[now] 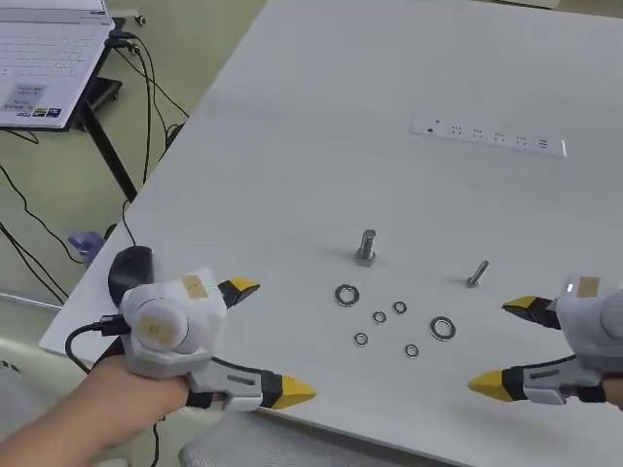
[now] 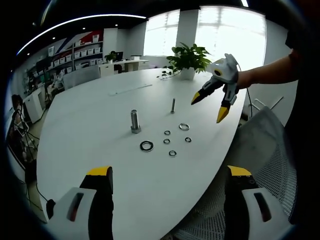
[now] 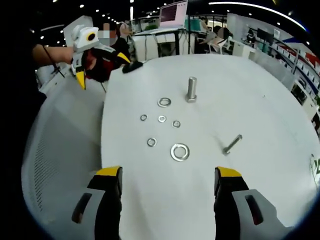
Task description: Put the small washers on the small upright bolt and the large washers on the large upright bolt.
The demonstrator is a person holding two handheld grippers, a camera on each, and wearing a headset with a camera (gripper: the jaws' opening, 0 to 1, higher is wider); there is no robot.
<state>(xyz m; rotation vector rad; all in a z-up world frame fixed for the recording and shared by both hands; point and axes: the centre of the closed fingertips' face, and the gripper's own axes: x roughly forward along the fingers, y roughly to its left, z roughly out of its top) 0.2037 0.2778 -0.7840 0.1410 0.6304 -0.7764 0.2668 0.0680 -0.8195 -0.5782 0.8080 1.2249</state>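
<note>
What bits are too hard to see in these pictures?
- Head view: the laptop is cut off by the top and left edges.
- Head view: the right gripper runs off the right edge.
- Head view: the power strip has markings too small to read.

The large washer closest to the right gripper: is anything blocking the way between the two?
Nothing visible does. In the right gripper view the large washer lies flat on bare table just ahead of the open right gripper, with the nearest small washer off to its side and apart from it.
</note>
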